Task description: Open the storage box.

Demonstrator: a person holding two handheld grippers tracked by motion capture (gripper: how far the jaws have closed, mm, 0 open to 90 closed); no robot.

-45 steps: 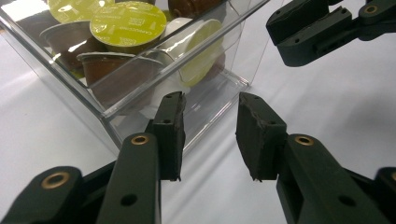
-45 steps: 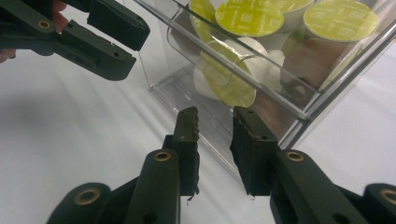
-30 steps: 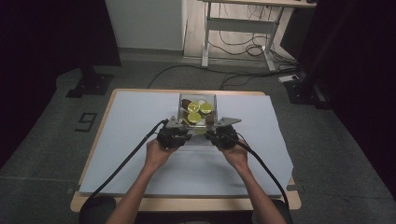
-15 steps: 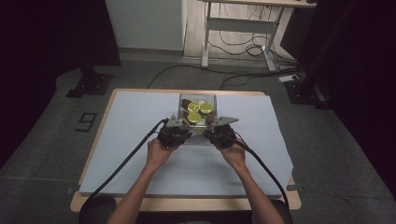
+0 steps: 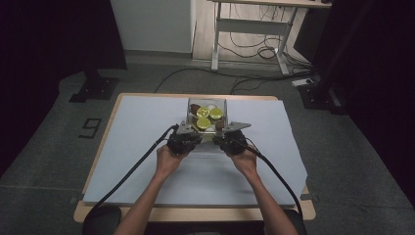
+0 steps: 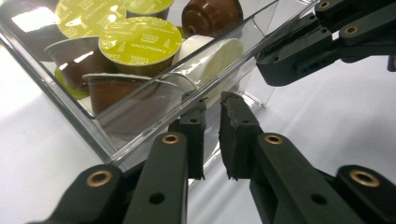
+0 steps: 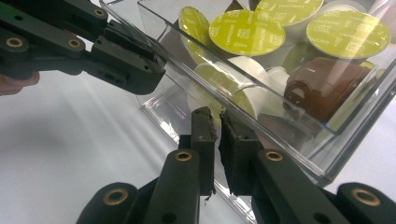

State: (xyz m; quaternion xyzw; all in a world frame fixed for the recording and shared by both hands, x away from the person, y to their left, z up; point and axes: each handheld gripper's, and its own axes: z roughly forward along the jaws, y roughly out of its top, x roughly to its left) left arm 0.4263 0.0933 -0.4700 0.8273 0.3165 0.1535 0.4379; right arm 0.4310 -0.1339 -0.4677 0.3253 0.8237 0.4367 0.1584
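Two tongs pinch the near wall of the clear box [image 5: 207,115] at the frame's centre: left tongs [image 6: 211,122] and right tongs [image 7: 218,129], both pressed onto it. The white surface [image 5: 137,127] is bare all around. I think thin plastic may slip, tilting the box and spilling the capsules [image 6: 140,41].

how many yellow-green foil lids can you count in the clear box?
3 in the right gripper view: one lid near the middle, one to its right, one behind them at the top edge. A tilted capsule at left may be a fourth; the clear box may hide more.
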